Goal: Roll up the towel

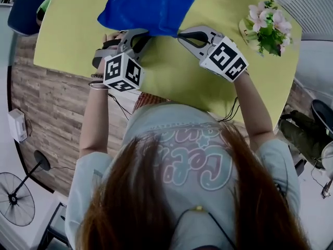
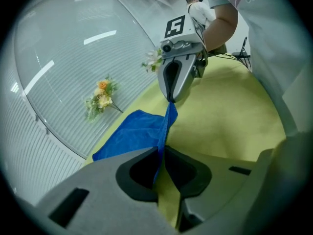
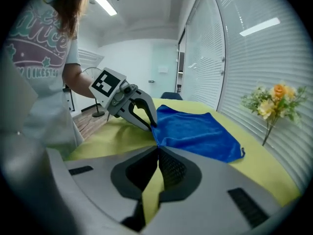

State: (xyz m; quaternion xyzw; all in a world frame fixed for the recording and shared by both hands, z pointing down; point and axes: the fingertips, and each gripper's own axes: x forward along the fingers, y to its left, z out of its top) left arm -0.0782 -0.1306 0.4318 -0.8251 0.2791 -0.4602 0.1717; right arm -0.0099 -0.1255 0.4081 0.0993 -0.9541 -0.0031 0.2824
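A blue towel [image 1: 151, 4] lies on the yellow-green table [image 1: 73, 35], and its near edge is lifted between my two grippers. My left gripper [image 1: 139, 39] is shut on that edge; in the left gripper view the blue cloth [image 2: 134, 131] runs down between the closed jaws of the left gripper [image 2: 160, 153]. My right gripper [image 1: 183, 35] is shut on the towel's near corner, and the same right gripper [image 2: 171, 99] holds the cloth up off the table. In the right gripper view the towel [image 3: 195, 131] spreads away from the closed right gripper [image 3: 157, 148], with the left gripper [image 3: 151, 124] close beyond.
A bunch of pink flowers [image 1: 268, 27] stands at the table's right end. Orange flowers [image 3: 274, 102] stand by the slatted blinds past the towel. A blue chair [image 1: 26, 7] sits beyond the table's left end, and a fan [image 1: 18, 197] stands on the floor.
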